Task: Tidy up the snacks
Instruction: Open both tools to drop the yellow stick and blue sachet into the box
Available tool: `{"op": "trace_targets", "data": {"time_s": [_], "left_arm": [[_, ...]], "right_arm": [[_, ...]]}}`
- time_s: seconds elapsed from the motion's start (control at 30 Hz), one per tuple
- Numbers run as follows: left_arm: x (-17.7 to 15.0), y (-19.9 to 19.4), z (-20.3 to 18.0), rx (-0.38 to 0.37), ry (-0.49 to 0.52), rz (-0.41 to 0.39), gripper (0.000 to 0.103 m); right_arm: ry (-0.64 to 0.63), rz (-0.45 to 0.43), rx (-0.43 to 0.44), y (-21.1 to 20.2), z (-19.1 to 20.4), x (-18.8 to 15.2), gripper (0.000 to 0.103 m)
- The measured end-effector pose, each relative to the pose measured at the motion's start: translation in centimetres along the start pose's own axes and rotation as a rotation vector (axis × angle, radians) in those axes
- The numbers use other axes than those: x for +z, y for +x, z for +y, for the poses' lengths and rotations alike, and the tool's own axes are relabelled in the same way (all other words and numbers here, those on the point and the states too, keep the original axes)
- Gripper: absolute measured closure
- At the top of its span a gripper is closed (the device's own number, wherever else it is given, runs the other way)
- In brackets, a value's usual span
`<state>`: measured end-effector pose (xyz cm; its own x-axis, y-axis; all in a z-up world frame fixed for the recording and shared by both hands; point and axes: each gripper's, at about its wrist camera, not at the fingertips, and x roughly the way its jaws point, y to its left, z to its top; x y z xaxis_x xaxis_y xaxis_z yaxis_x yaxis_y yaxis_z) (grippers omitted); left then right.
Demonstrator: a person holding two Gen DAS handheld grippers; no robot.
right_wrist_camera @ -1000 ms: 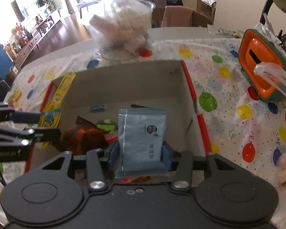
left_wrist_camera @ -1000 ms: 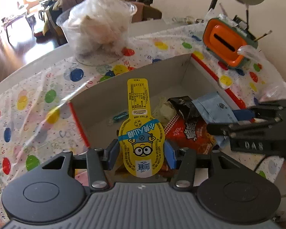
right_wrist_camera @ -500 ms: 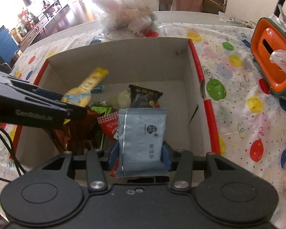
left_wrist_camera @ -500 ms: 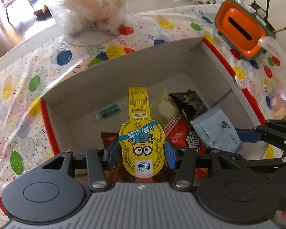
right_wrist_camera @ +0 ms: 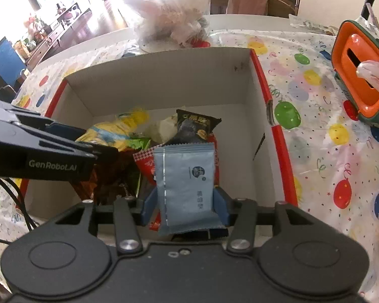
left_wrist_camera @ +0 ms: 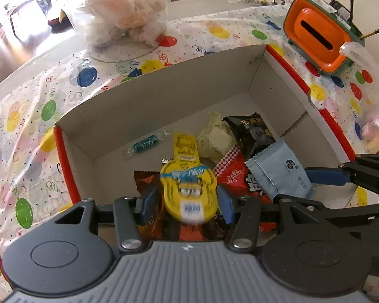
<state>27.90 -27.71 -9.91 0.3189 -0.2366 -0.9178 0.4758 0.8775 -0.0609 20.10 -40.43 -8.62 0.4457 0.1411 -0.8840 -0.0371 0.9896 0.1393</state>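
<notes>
A white cardboard box (left_wrist_camera: 164, 88) with red edges holds several snack packs: a red one (left_wrist_camera: 236, 176), a black one (left_wrist_camera: 257, 128), a blue wrapped candy (left_wrist_camera: 145, 144). My left gripper (left_wrist_camera: 188, 199) has opened above the box; the yellow Minions snack (left_wrist_camera: 188, 186) is blurred between its parted fingers, tipping down and loose. My right gripper (right_wrist_camera: 187, 205) is shut on a light blue sachet (right_wrist_camera: 187, 184), held upright over the box's near right part. The sachet also shows in the left wrist view (left_wrist_camera: 280, 169). The left gripper also shows in the right wrist view (right_wrist_camera: 50, 146).
A clear plastic tub of wrapped snacks (left_wrist_camera: 123, 12) stands beyond the box on the balloon-print tablecloth (left_wrist_camera: 25, 116). An orange and green case (left_wrist_camera: 318, 40) sits at the right rear. A bag of sweets (left_wrist_camera: 376, 136) lies right of the box.
Both grippers have moved forward and down over the box. The left jaws have parted and the yellow Minions snack is slipping down from them. The right still grips the blue sachet.
</notes>
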Motion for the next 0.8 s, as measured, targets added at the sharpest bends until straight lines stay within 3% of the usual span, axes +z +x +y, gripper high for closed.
{"op": "trace_targets", "data": {"time_s": [0.2,0.47,0.63,0.8], "left_arm": [[-1.1,-1.6,0.0,-0.002,0.002,-0.06,0.041],[-3.0,-4.8,0.4,0.021,-0.002,-0.164,0.035],[-4.1,-6.8,0.7,0.032,-0.016,-0.226,0.026],[-5.2,-8.1,1.4,0.013,-0.041,-0.242,0.024]], "right_arm": [[0.014,-0.042,0.007,-1.4,0.2,-0.3,0.046],[-0.004,-0.117,0.027,-4.3,1.4,-0.8,0.026],[-0.026,-0.178,0.034,-6.1,2.0,-1.0,0.011],[-0.042,-0.225,0.039,-7.3,2.3,-1.3,0.007]]}}
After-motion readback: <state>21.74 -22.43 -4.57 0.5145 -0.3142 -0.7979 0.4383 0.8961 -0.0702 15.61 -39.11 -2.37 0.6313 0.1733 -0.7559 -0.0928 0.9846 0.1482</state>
